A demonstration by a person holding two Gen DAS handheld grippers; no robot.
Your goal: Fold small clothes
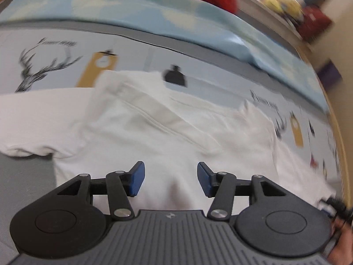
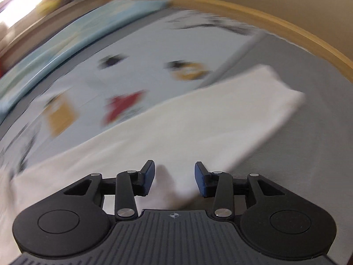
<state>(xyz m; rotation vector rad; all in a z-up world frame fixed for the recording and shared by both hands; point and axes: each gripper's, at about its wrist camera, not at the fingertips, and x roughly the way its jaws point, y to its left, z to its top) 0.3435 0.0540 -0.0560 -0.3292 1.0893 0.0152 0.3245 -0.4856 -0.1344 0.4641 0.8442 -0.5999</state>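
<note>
Left gripper point(image 1: 171, 181): fingers apart, nothing between them, over the white shirt point(image 1: 176, 132) lying on the bed point(image 1: 209, 81). Right gripper point(image 2: 174, 178): fingers apart, empty. Shirt looks light, limp, wrinkle-prone; pinch at hem corners.

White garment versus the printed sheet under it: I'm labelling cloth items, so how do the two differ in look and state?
The white garment is plain, while the printed sheet carries deer, tag and lettering prints. The garment is rumpled, with a layer folded over itself; the sheet lies spread flat. The garment rests on top; the sheet lies beneath it. Both are pale fabric on the same bed.
</note>
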